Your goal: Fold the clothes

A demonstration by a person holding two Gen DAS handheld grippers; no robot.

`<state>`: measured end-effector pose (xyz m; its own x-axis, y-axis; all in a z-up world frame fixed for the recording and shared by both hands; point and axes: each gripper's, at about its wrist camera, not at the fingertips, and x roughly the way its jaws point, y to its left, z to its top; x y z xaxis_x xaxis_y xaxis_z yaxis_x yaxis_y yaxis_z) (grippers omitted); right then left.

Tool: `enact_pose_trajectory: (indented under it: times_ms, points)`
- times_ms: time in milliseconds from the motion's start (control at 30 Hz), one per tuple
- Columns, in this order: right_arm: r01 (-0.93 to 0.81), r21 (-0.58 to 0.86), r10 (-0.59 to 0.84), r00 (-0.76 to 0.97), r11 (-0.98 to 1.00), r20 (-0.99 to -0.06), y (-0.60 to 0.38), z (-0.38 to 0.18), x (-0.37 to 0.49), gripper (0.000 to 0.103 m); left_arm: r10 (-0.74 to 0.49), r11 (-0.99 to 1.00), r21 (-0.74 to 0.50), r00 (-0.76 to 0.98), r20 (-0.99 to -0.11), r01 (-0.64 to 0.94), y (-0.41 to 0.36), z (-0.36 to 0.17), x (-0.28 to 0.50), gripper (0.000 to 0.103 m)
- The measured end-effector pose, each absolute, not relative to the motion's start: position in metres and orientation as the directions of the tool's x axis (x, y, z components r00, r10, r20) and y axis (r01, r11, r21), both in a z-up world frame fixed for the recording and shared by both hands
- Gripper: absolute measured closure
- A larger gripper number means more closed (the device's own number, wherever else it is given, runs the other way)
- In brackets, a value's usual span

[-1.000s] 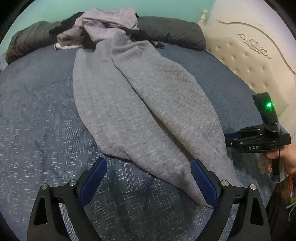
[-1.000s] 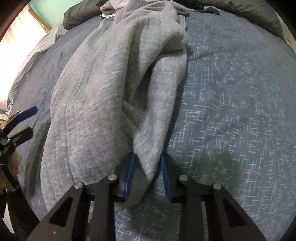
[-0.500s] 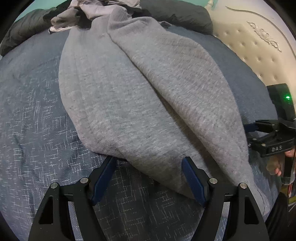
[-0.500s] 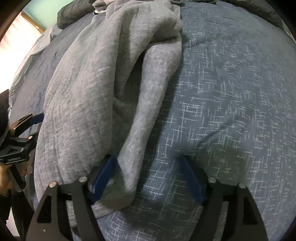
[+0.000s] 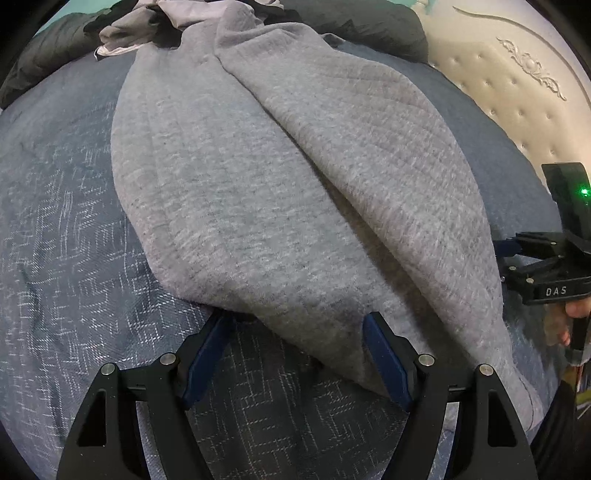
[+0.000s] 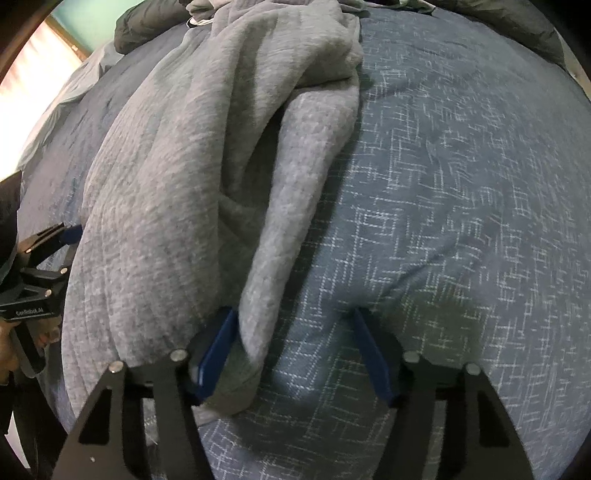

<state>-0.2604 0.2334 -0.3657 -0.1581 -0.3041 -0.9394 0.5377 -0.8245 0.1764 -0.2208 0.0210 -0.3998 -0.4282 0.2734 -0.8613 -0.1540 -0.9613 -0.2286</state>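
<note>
Gaping tools straddling grey garment

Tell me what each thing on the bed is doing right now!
Grey garment: stretched out long on the bed, sides folded in, not neatly folded yet.
Left gripper: fingers open, either side of the garment's near edge.
Right gripper: open, one finger against the garment's end.
Blue bedspread: spread under the garment, a little wrinkled.
Clothes pile: crumpled at the far end.
</note>
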Motion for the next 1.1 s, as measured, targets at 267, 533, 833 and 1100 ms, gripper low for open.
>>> enact_pose_trajectory:
  times_ms: [267, 533, 833, 1100]
  points:
    - [0.553, 0.172, -0.311, -0.168, -0.815, -0.935, 0.245, -0.361, -0.255, 0.042, 0.294, -0.953, -0.231, -0.420, -0.858, -0.196, 0.027, -0.395, -0.222, 0.040]
    - [0.573, 0.194, -0.353, -0.180, -0.796, -0.918, 0.246, -0.357, -0.265, 0.054, 0.320, -0.946, -0.253, -0.460, -0.828, -0.203, 0.031, -0.385, -0.218, 0.082]
    - [0.615, 0.217, -0.423, -0.209, -0.758, -0.882, 0.247, -0.341, -0.262, 0.098, 0.334, -0.940, -0.248, -0.484, -0.809, -0.236, 0.030, -0.372, -0.217, 0.093]
    - [0.623, 0.248, -0.505, -0.276, -0.742, -0.818, 0.259, -0.297, -0.251, 0.100, 0.315, -0.946, -0.208, -0.551, -0.773, -0.249, 0.019, -0.335, -0.207, 0.094]
